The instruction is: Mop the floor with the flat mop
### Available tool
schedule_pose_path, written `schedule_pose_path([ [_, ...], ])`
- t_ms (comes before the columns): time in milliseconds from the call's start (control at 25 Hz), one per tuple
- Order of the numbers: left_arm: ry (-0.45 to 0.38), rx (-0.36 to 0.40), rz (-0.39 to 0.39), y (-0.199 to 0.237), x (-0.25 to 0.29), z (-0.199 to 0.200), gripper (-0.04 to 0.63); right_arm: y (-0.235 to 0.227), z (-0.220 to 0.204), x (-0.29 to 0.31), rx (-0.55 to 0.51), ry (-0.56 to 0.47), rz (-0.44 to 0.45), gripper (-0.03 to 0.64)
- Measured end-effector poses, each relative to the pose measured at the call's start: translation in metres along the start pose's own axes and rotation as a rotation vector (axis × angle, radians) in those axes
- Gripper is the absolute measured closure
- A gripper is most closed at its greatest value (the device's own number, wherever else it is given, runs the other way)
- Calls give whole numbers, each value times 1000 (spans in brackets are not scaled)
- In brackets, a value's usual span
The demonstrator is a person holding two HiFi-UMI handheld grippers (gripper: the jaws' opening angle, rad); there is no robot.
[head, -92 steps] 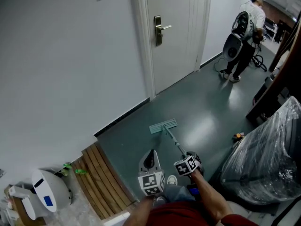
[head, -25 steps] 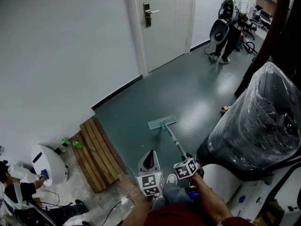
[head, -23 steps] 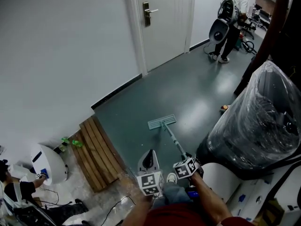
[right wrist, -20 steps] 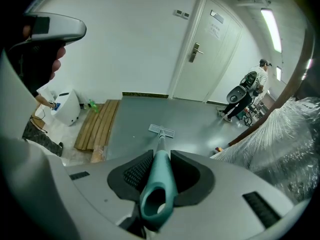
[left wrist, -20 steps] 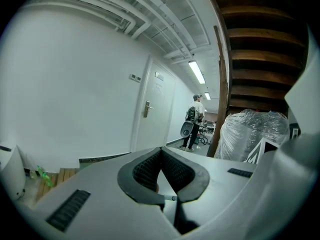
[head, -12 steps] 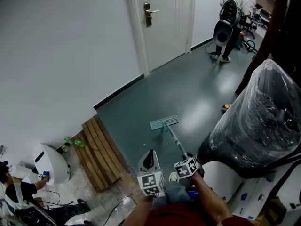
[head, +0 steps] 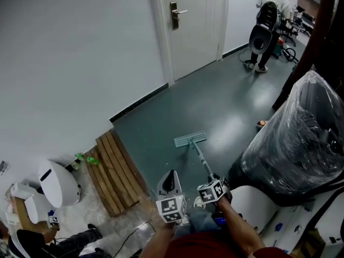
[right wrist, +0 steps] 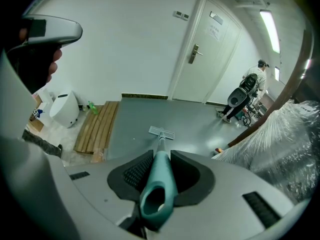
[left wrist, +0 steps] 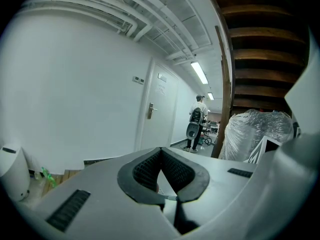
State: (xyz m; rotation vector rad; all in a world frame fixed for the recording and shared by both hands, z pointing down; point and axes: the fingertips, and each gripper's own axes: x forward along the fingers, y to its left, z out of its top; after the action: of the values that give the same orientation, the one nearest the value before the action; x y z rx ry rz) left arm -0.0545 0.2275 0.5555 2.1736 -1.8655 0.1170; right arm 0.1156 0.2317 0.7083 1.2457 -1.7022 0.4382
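Right gripper (right wrist: 161,158) jaws are clamped on the teal mop handle (right wrist: 158,186). The handle runs out between the pads and slants forward and down to the mop head (right wrist: 161,132). The mop head lies flat on the grey-green floor (right wrist: 132,120), in the open stretch and well apart from the wall.

Left gripper (left wrist: 161,153) jaws are closed tip to tip with nothing between them (only a sliver of floor shows through the gap behind the tips).

In the head view the 2 grippers sit side by side at bottom centre, left one just left of the right. The handle angles up-left from the right gripper to the mop head.

A wooden slat pallet (head: 114,171) lies left of the mop head at the floor edge. A small green bottle (head: 91,160) sits at its far corner, and a white rounded device (head: 56,183) stands further left.

A plastic-wrapped bulky load (head: 301,138) stands right of the handle. The white door (head: 191,26) is closed. 1 person (head: 269,20) stands far down the corridor with dark gear on their back.
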Motion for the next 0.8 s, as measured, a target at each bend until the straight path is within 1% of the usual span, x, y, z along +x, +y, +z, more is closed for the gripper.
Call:
schedule_pose_path([
  [440, 13, -1, 30, 14, 19, 1, 581, -5, 21, 19, -15, -1, 1, 500],
  [800, 18, 13, 46, 6, 69, 12, 581, -35, 52, 49, -12, -15, 22, 500],
])
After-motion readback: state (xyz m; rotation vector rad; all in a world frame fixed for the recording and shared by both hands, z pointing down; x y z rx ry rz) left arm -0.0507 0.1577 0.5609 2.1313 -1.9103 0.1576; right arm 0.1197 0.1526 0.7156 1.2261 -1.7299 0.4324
